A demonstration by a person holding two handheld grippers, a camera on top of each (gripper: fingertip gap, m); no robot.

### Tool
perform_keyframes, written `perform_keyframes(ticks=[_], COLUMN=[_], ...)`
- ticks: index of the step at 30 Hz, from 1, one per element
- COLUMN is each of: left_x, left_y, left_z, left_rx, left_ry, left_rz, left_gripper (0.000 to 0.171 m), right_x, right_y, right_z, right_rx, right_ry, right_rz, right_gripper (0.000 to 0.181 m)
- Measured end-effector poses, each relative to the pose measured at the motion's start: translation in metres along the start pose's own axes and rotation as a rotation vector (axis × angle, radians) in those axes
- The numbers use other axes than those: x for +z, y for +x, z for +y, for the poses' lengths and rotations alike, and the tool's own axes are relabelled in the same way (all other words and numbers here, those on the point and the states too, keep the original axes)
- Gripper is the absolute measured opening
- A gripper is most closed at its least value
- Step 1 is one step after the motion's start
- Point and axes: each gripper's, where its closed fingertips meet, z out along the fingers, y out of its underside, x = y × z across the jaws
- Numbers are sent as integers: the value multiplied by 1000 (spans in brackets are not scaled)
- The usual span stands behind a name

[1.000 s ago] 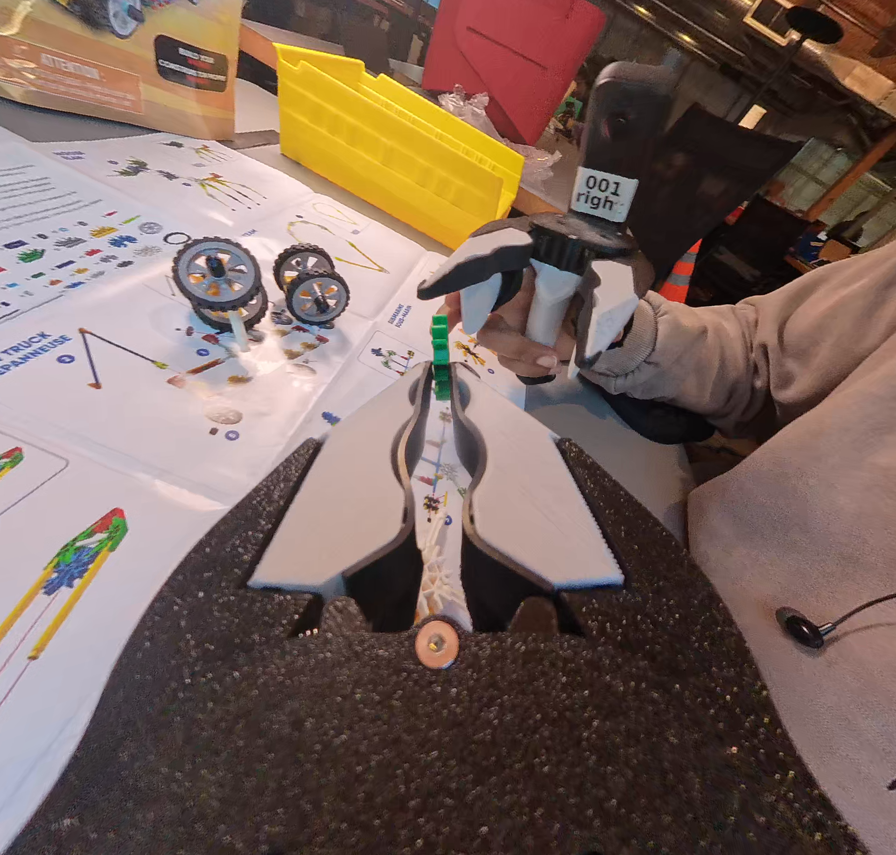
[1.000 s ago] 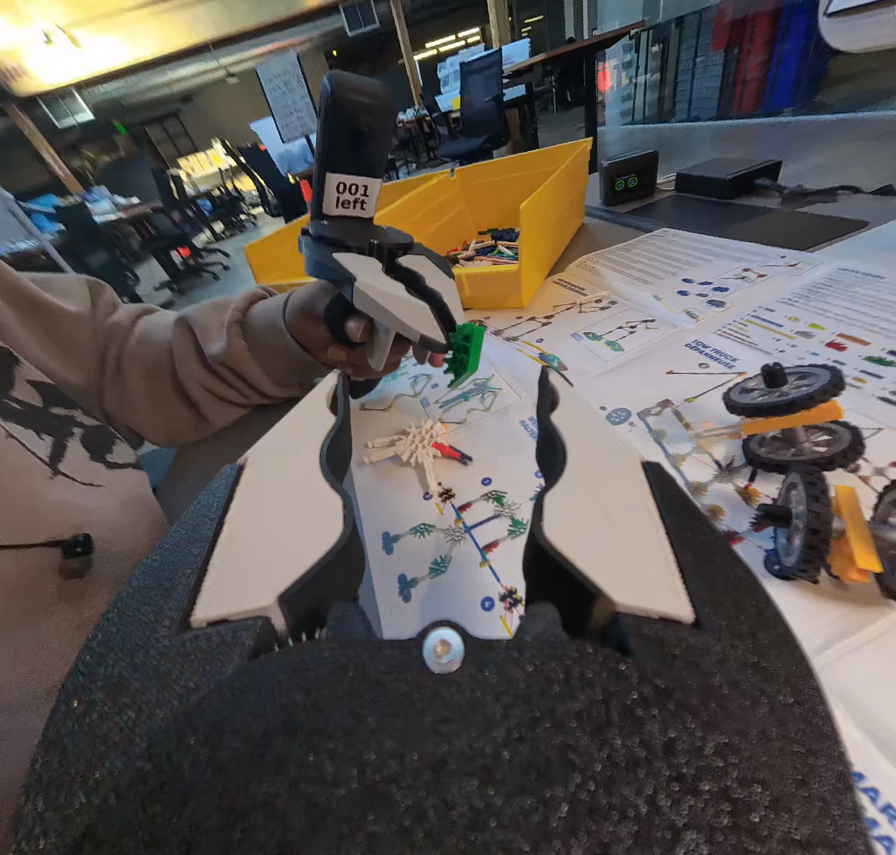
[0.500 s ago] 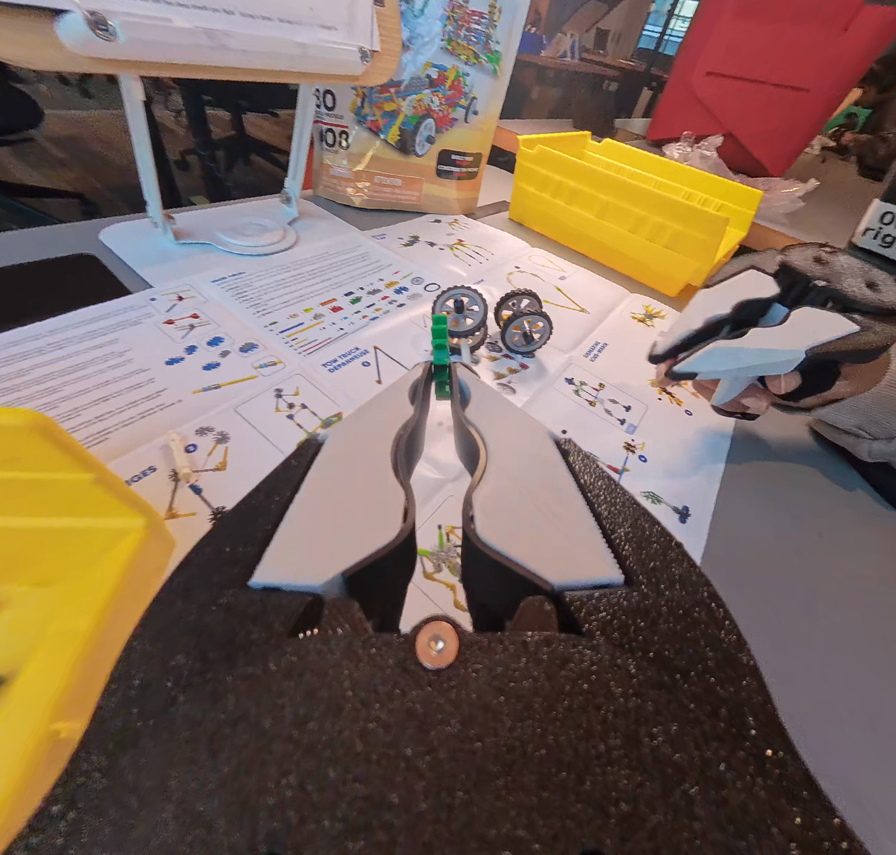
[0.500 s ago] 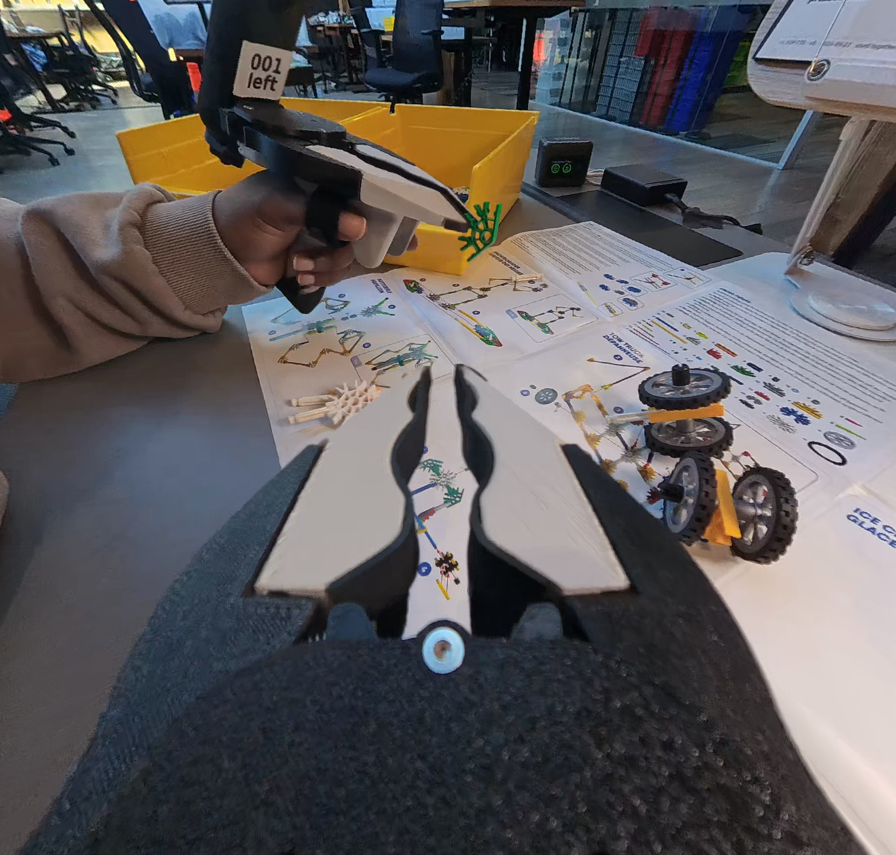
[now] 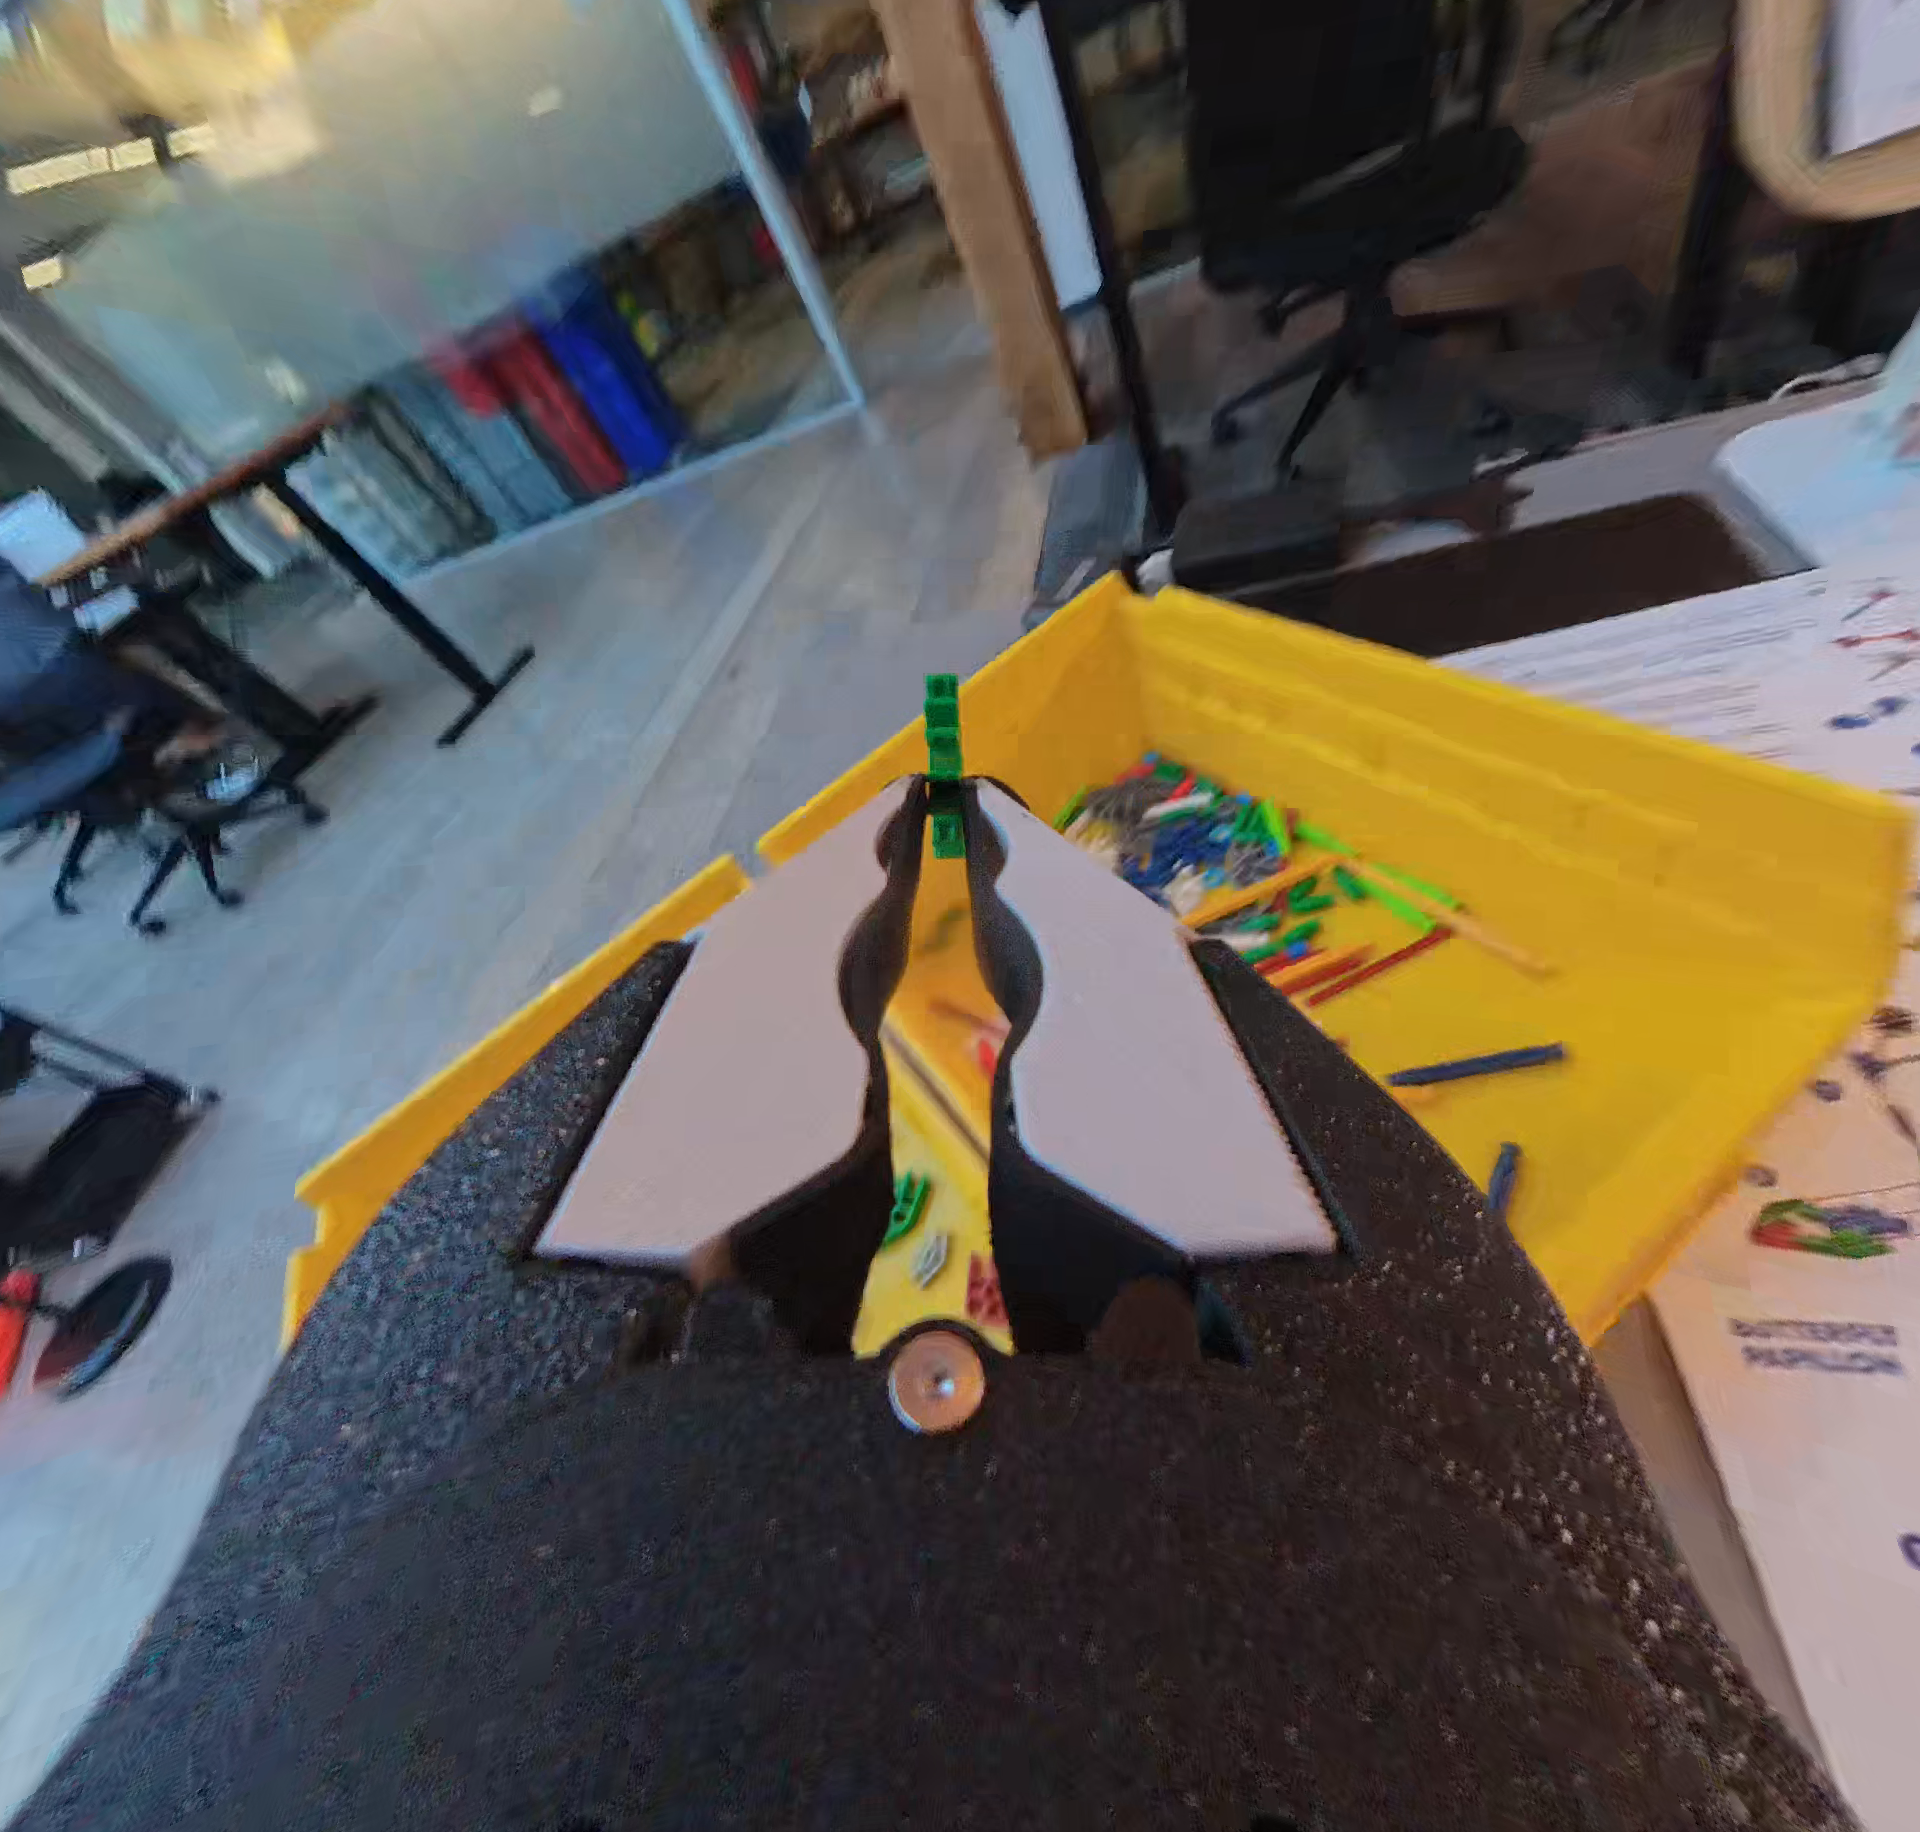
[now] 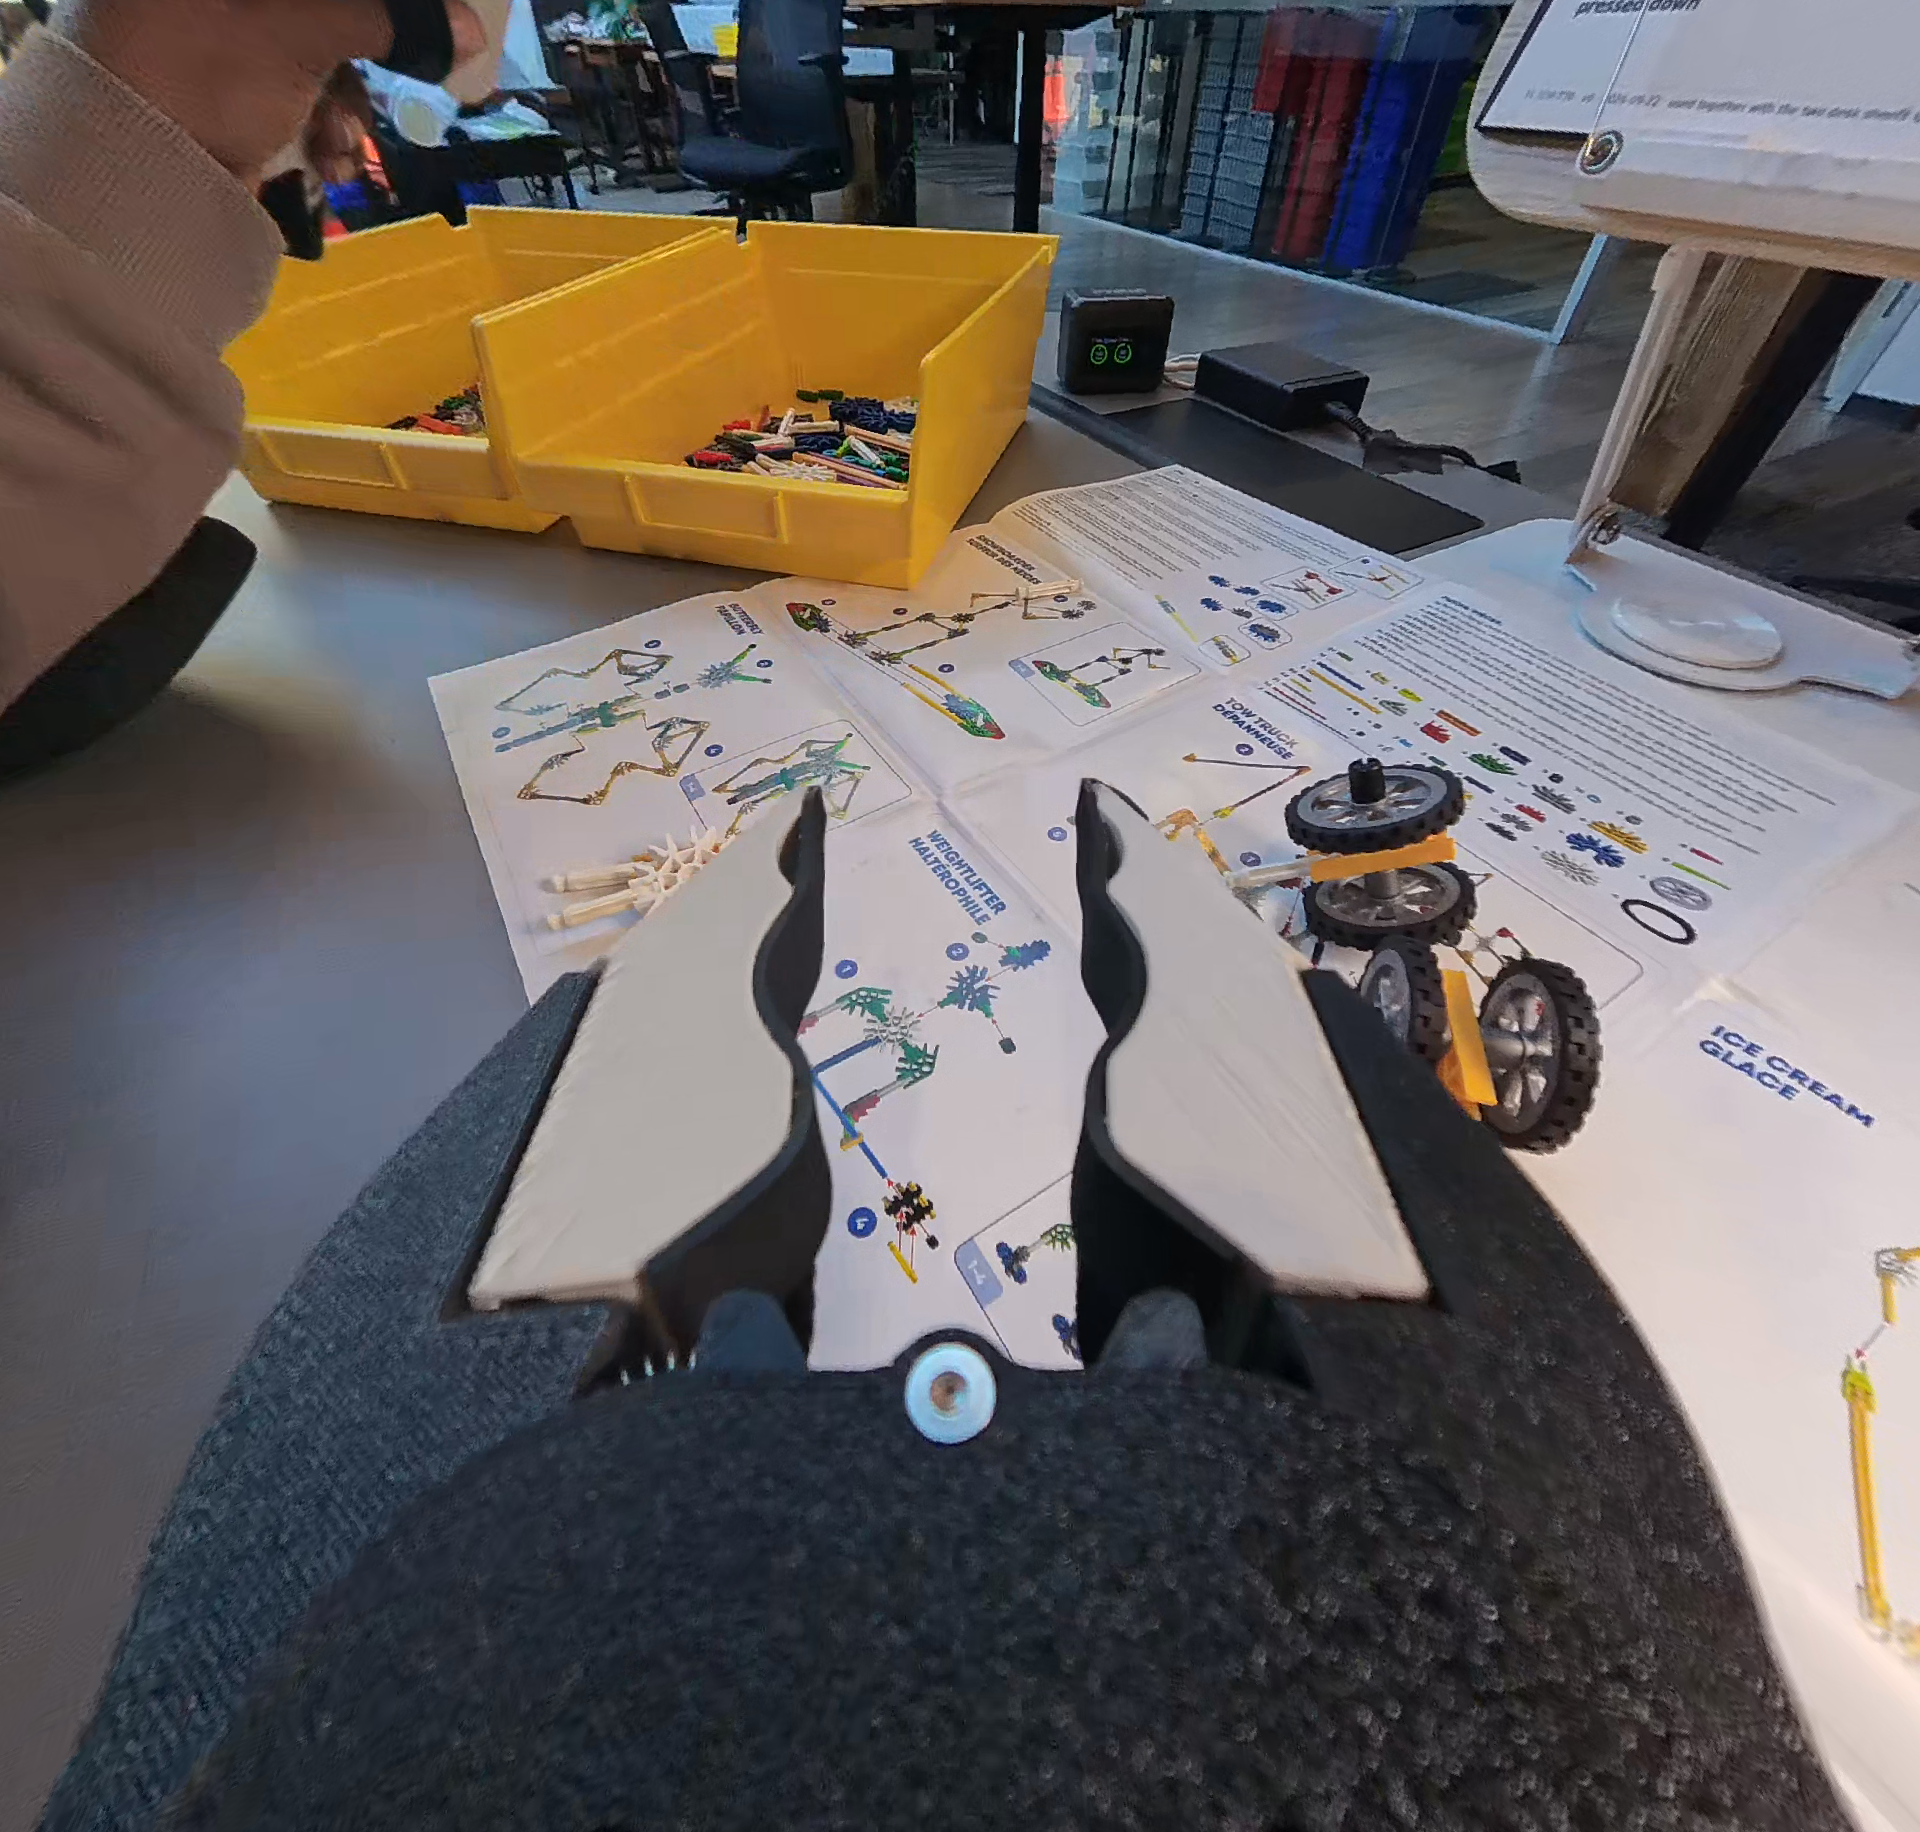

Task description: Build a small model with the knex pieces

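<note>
- Left gripper (image 5: 943,795): clenched on a green connector piece (image 5: 942,743), notched plastic, seen edge-on, upright, sticking out past the fingertips.
- It hovers over a yellow parts bin (image 5: 1507,785); the green piece sits above the bin's far left wall.
- Bin holds a loose pile of rods and connectors (image 5: 1184,837), blue, green, red and white; a few red rods (image 5: 1351,972) and a blue rod (image 5: 1475,1065) lie apart on the bin floor.
- View is motion-blurred; printed sheet at the right edge is unreadable here.
- Right wrist view, from left: beige sleeve (image 6: 114,307) of the person at upper left, hand mostly cut off at the top.
- Two yellow bins (image 6: 769,525) side by side on the grey table (image 6: 208,951), both with mixed small parts.
- White snowflake connector with white rods (image 6: 634,873) lies on the left edge of the instruction sheet (image 6: 1039,702), just left of the gripper's left finger.
- Right gripper (image 6: 948,806): released, jaws wide apart, nothing between them, above the sheet.
- Sheet carries coloured build diagrams and blue headings; text left unquoted.
- Wheeled model (image 6: 1434,951), black tyres, grey hubs, orange panels, just right of the right finger.
- Small black device with green lights (image 6: 1112,343) behind the bins; clipboard stand with printed page (image 6: 1714,47) at upper right.
</note>
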Motion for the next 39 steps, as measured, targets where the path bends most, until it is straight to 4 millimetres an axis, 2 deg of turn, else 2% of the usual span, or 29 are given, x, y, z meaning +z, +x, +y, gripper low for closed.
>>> perform_keyframes(ticks=[2, 4, 5, 10, 12, 14, 15, 16, 17, 18, 19, 21, 22, 23, 24, 25, 27, 29, 31, 32, 36, 37, 39], left_x=[9, 16, 18, 17, 14, 13, 12, 11, 10, 8, 3, -18, -37, -61, -82, -100, -123, -130, -138, -143, -152, -160, -173], left_y=[-35, -56, -62, -88, -100, -97, -91, -80, -61, -32, 4, 102, 154, 204, 244, 276, 320, 340, 349, 351, 345, 344, 343], left_z=[44, 84, 95, 121, 132, 127, 114, 96, 73, 47, 24, -8, -12, -7, 3, 15, 52, 88, 106, 106, 108, 107, 107], left_rx=[-76, -55, -47, -78, -117, -123, -93, -56, -24, 9, 41, 108, 120, 125, 127, 139, 228, 370, 434, 426, 502, 502, 523], left_ry=[-177, -320, -346, -419, -443, -405, -348, -276, -195, -106, -22, 89, 98, 71, 28, -20, -158, -259, -311, -319, -286, -264, -240], left_rz=[-22, -82, -103, -173, -201, -202, -198, -176, -121, -27, 101, 477, 706, 942, 1125, 1263, 1420, 1445, 1473, 1500, 1541, 1589, 1662], left_gripper=[4, 4, 4, 18, 29, 37, 37, 37, 37, 37, 32, 28, 28, 33, 36, 34, 38, 39, 37, 26, 19, 14, 14], right_x=[1, 2, 3, 6, 6, 7, 8, 9, 10, 11, 11, 11, 11, 11, 11, 11, 11, 11, 12, 12, 15, 17, 21], right_y=[1, 2, 3, 3, 2, 1, 0, -1, -2, -3, -4, -5, -6, -7, -8, -9, -10, -14, -16, -17, -24, -26, -34], right_z=[2, 5, 8, 17, 17, 18, 19, 21, 22, 24, 26, 27, 27, 28, 29, 29, 31, 33, 36, 38, 43, 45, 48], right_rx=[3, 4, 10, 25, 27, 36, 40, 44, 46, 45, 42, 32, 28, 24, 19, 13, 1, -11, -22, -28, -61, -76, -138], right_ry=[-8, -24, -36, -78, -78, -80, -82, -86, -92, -100, -106, -114, -117, -120, -125, -130, -139, -152, -169, -178, -209, -220, -249], right_rz=[5, 8, 12, 3, -1, -13, -18, -24, -29, -34, -36, -42, -46, -50, -54, -59, -65, -81, -87, -92, -114, -122, -161], right_gripper=[49, 50, 53, 59, 59, 59, 59, 59, 59, 59, 59, 57, 57, 56, 55, 54, 52, 49, 48, 47, 43, 41, 36])
